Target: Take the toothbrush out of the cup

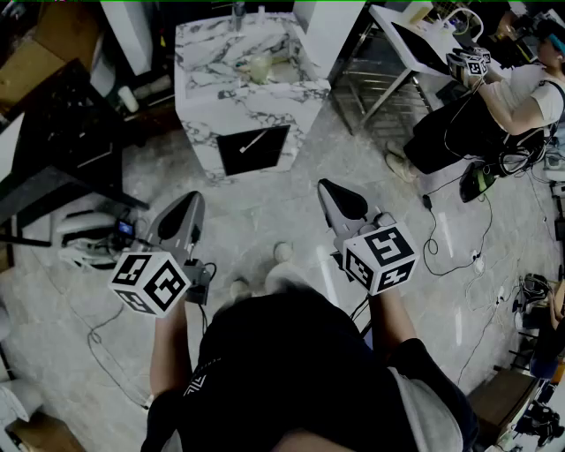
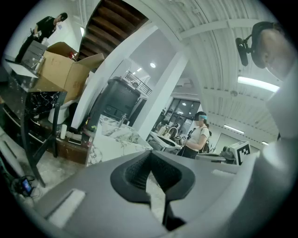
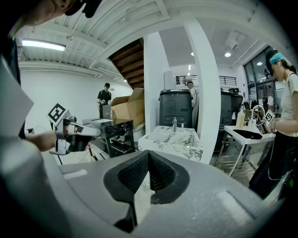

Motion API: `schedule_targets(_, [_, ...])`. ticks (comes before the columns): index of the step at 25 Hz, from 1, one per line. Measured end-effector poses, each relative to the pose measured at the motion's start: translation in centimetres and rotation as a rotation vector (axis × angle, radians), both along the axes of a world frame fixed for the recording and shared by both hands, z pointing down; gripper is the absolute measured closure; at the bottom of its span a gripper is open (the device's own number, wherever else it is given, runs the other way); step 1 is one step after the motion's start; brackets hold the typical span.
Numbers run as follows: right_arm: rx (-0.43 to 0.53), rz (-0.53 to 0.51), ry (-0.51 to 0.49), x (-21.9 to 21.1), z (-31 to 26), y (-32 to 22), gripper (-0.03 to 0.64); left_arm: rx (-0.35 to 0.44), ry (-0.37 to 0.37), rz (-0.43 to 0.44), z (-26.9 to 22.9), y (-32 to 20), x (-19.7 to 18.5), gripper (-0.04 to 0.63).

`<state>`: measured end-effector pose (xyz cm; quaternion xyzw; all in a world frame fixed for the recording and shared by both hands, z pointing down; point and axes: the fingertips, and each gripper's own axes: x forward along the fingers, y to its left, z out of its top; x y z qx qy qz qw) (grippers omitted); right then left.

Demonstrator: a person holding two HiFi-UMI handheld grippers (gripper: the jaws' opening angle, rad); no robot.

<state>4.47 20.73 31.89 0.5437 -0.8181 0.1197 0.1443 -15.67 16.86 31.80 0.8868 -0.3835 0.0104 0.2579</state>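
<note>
The left gripper (image 1: 192,201) and the right gripper (image 1: 328,186) are both held out over the pale stone floor (image 1: 265,212), side by side and apart, each tipped a little downward. In the left gripper view the left gripper (image 2: 150,156) has its fingers closed pad to pad with nothing between them. The right gripper view shows the same of the right gripper (image 3: 149,156): fingers pressed together and empty.

Ahead of both stands a white marble table (image 1: 252,110) with a basin (image 1: 231,53) sunk in its top and a tap (image 1: 237,11) at the back. A pale cup (image 1: 259,69) sits in the basin toward its right side, well apart from either pair of fingers. The toothbrush is too small to make out from here. From the right gripper the marble table (image 3: 173,139) lies straight ahead beyond the closed fingers; from the left gripper it (image 2: 114,139) sits left of the fingers.
</note>
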Motion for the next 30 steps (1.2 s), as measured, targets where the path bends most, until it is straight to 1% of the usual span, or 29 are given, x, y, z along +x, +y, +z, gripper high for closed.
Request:
schedule_targets(3, [0.005,-0.007,-0.002,0.5,0.1,-1.4,0.614,0.004,-0.013,-0.020,0.1,-1.1,0.2,0.580])
schedule_targets(6, [0.006,-0.020,0.005,1.1,0.4,-2.6,0.614,0.007,-0.006,-0.035,0.3,-2.2,0.7,0.580])
schedule_targets(10, [-0.001,-0.043,-0.003,2.3,0.8,-4.3,0.614,-0.004,-0.011,-0.050,0.6,-3.4,2.2,0.580])
schedule_targets(13, [-0.031,-0.089,-0.018,3.6,1.4,-5.6,0.612,-0.003,-0.008,-0.051,0.9,-4.3,4.2,0.580])
schedule_targets(15, [-0.038,-0.133,-0.004,4.2,1.7,-6.5,0.612,0.002,-0.008,-0.055,1.0,-5.3,5.4,0.580])
schedule_targets(18, [-0.028,-0.199,0.020,5.0,2.1,-7.7,0.612,-0.012,-0.002,-0.062,1.2,-6.7,7.4,0.580])
schedule_targets(21, [-0.019,-0.230,0.017,6.2,2.2,-9.3,0.612,-0.030,-0.002,-0.075,1.6,-7.7,9.4,0.580])
schedule_targets(26, [0.005,-0.243,-0.016,8.0,1.9,-11.8,0.611,-0.020,0.012,-0.115,2.1,-8.9,11.0,0.580])
schedule_targets(30, [0.025,-0.266,-0.142,8.1,1.1,-13.0,0.611,-0.023,-0.013,-0.142,2.2,-9.3,11.0,0.580])
